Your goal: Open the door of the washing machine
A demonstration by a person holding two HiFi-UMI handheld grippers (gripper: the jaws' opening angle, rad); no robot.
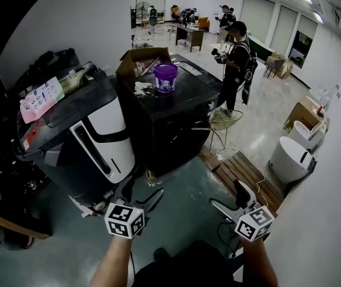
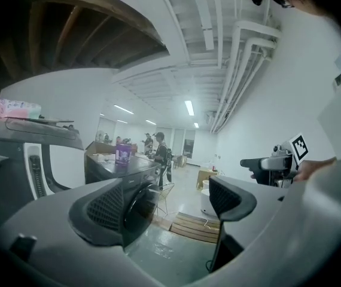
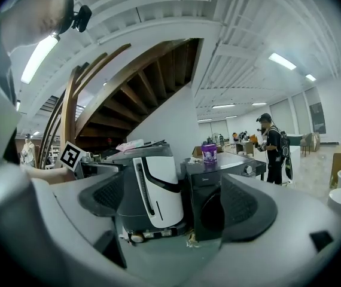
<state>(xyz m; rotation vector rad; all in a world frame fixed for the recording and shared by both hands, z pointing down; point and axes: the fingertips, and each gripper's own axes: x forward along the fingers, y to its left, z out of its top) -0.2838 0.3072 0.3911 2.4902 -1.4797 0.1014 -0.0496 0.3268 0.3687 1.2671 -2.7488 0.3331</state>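
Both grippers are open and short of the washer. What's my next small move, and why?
Probably ease the left gripper forward toward the round door of the black washing machine. Its jaws stand open and empty, the door looks shut, and bare floor separates gripper and machine. The right gripper, also open, sits farther off.

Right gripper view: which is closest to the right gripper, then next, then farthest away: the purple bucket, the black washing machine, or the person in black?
1. The black washing machine: straight ahead, low, standing on the floor.
2. The purple bucket: up on the machine's top, set farther back.
3. The person in black: standing off to the right, well behind the machine.
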